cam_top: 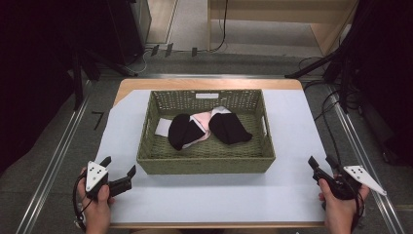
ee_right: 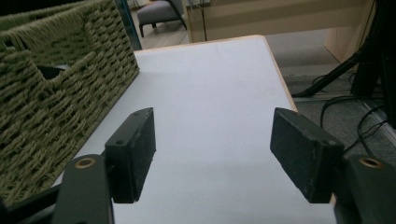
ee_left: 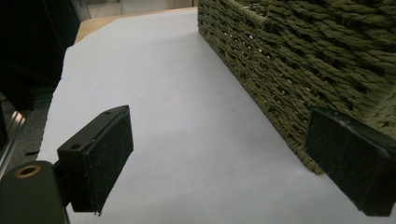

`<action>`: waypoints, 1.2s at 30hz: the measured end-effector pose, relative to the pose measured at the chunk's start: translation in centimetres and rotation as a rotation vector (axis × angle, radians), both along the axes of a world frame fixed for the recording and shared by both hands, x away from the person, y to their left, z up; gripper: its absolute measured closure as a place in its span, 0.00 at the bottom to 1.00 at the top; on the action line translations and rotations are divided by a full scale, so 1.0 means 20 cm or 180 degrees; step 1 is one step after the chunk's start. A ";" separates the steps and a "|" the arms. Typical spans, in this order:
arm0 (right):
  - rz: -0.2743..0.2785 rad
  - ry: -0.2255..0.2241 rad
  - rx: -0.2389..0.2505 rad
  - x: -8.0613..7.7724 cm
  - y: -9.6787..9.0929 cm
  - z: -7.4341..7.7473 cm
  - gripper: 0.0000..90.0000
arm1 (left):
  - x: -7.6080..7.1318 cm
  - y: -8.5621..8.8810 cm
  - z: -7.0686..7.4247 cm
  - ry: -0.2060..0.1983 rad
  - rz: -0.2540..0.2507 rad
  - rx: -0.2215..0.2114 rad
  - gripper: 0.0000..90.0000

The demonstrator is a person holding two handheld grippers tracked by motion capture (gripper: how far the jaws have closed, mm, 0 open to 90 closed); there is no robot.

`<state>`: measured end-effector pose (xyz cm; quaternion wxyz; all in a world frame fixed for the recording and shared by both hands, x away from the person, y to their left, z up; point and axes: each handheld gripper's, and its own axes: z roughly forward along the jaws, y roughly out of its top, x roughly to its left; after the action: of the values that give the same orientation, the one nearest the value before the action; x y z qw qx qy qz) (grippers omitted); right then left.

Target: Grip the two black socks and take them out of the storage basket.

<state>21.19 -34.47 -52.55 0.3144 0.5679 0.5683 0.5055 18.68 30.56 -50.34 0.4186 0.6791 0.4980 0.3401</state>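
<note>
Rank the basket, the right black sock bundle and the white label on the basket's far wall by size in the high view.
1. Basket, by far the largest.
2. Right black sock bundle.
3. White label, the smallest, though it sits farthest from the camera, which shrinks it slightly.

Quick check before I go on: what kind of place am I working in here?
Probably a lab or recording workspace, not a home: a paper-covered table, cables trailing across the floor, dark stands at the sides, and a woven basket of socks set out.
</note>
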 end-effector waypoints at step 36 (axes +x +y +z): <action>0.0561 -0.0215 -0.0006 0.30 0.58 0.57 0.44 | 0.00 0.01 0.00 -0.0008 -0.0020 -0.0049 0.10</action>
<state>27.24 -22.97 -41.08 0.2883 0.4981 0.6057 0.5495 18.65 30.75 -50.33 0.4255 0.6769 0.4979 0.3358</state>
